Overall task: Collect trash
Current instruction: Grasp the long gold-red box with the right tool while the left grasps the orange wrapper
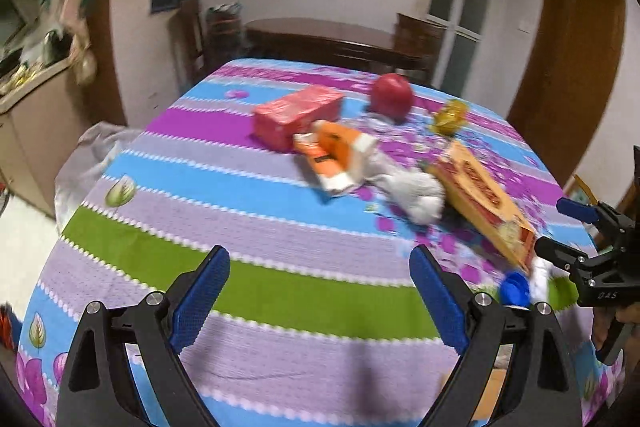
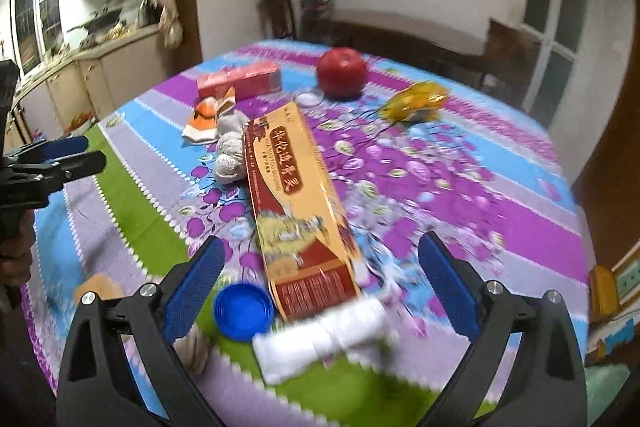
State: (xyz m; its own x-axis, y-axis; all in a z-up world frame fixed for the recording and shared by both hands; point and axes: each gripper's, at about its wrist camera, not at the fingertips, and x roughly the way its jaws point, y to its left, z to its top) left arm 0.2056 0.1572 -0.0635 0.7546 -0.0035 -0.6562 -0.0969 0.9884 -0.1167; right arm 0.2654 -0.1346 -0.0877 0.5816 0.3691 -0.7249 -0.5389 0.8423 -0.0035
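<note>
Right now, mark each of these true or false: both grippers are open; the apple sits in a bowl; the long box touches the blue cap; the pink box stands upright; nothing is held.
1. Both grippers are open. True: left gripper and right gripper stand wide.
2. The apple sits in a bowl. False: it rests on the tablecloth.
3. The long box touches the blue cap. Cannot tell; they lie very close.
4. The pink box stands upright. False: it lies flat.
5. Nothing is held. True.

blur: long yellow box (image 1: 480, 199) print unreadable | hidden: blue cap (image 1: 515, 289) partly behind jaws
</note>
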